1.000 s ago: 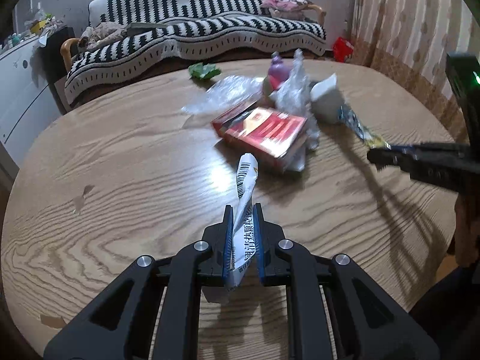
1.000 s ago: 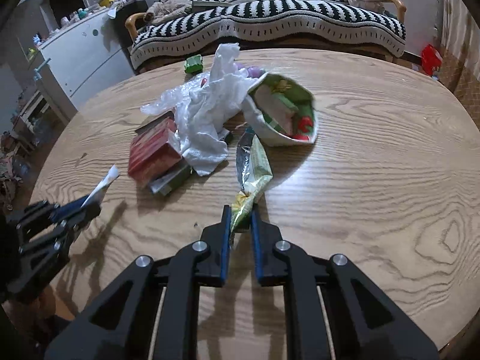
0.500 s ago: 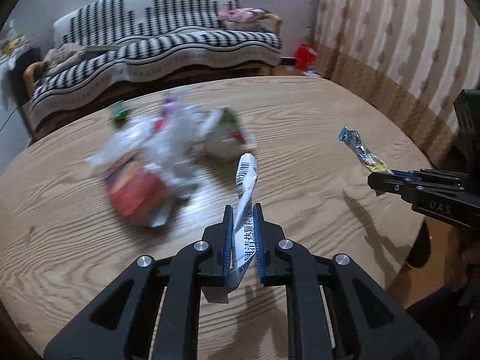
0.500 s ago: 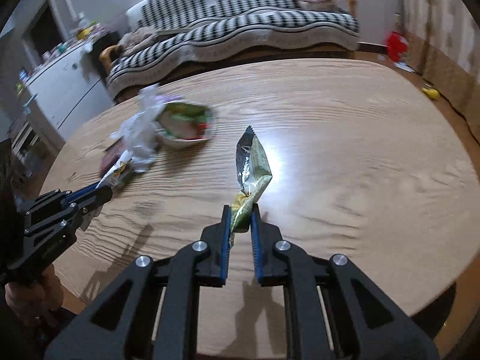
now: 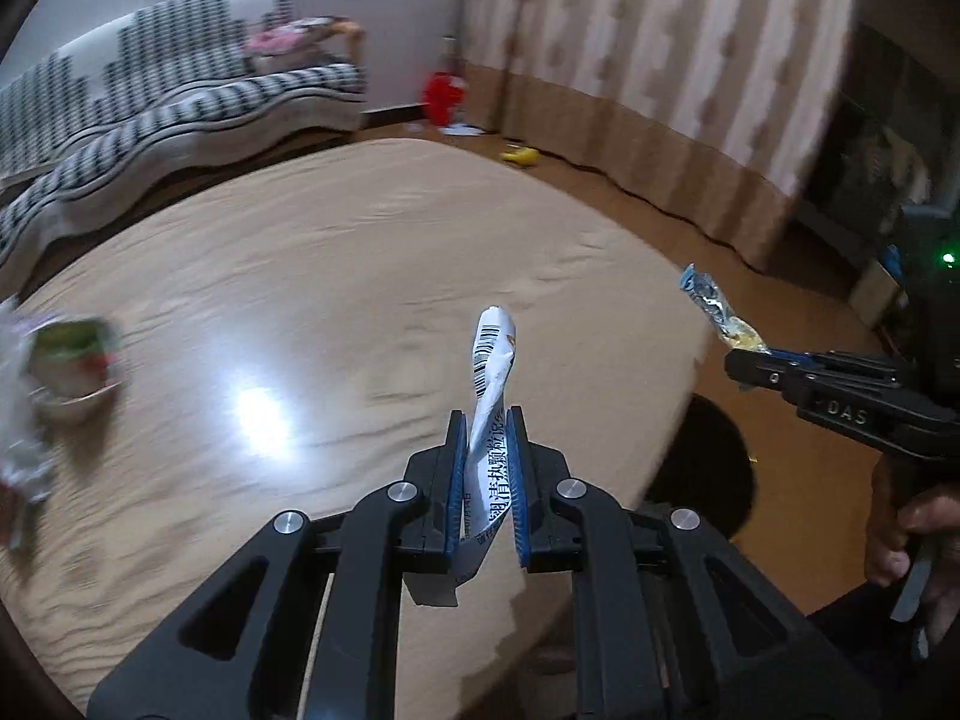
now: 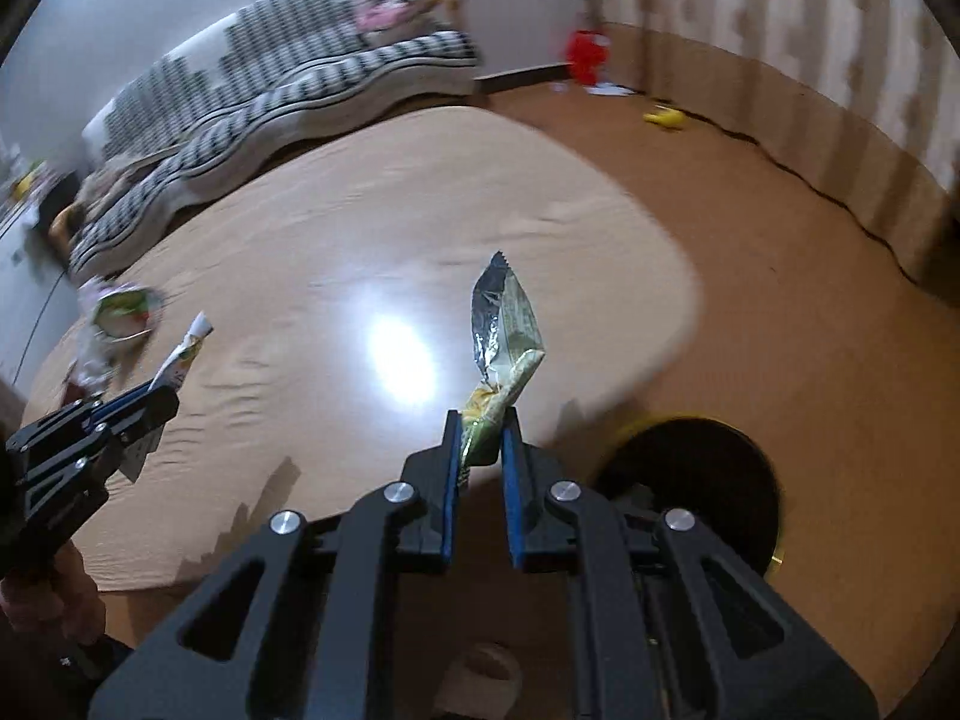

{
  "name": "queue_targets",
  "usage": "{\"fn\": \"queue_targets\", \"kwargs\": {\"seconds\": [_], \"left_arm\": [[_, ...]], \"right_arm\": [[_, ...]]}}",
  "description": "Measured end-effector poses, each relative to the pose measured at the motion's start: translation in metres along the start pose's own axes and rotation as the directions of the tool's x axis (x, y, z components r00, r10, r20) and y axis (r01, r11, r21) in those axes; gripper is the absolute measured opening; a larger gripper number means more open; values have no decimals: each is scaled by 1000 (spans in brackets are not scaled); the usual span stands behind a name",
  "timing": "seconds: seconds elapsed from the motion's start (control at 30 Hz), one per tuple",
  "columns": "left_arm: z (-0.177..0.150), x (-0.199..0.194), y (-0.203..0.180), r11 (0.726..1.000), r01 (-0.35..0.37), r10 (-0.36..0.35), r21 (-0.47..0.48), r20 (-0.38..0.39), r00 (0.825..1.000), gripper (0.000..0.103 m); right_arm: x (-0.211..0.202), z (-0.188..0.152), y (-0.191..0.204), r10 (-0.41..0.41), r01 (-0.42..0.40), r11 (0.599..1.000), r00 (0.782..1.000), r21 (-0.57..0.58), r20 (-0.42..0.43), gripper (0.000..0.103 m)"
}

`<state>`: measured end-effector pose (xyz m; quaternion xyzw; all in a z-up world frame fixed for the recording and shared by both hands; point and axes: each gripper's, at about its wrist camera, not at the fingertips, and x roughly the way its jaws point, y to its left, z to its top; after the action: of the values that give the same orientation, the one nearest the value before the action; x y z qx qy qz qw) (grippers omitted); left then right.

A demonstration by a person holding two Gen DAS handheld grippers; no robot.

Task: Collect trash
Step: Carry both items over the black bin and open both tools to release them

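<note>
Right hand-held gripper marked "DAS"; white wrapper shows barcode

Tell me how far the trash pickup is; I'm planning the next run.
Done: nothing visibly binned yet. In hand: the left gripper clamps a white barcode wrapper; the right gripper clamps a green snack packet, near the dark bin beside the table. Left: the trash pile on the table's far side.

Motion blur is smearing the paper bowl and the crumpled plastic bag at the table's left edge, the frame cutting the bag off. The sofa is blurring too.
</note>
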<state>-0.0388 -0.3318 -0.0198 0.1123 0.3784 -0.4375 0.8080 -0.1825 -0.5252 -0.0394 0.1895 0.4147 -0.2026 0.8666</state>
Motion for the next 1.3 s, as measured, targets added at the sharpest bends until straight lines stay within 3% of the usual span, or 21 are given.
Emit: {"fn": "queue_targets", "kwargs": {"seconds": [0.3, 0.47, 0.6, 1.27, 1.3], "left_arm": [[-2, 53, -107, 979, 167, -161, 119, -56, 985, 12], [-8, 76, -145, 961, 217, -201, 170, -105, 974, 12], [-9, 91, -159, 954, 234, -212, 188, -133, 968, 12], [-3, 103, -171, 942, 261, -231, 210, -158, 960, 12], [-4, 104, -171, 941, 263, -232, 213, -161, 959, 12]], "right_arm": [[0, -37, -123, -116, 125, 975, 991, 182, -59, 13], [16, -54, -166, -95, 139, 953, 981, 269, -171, 13], [26, -57, -172, -87, 147, 949, 972, 277, -219, 13], [27, -51, -175, -73, 131, 945, 978, 301, -197, 13], [26, -51, -176, -71, 129, 943, 978, 307, -194, 19]]}}
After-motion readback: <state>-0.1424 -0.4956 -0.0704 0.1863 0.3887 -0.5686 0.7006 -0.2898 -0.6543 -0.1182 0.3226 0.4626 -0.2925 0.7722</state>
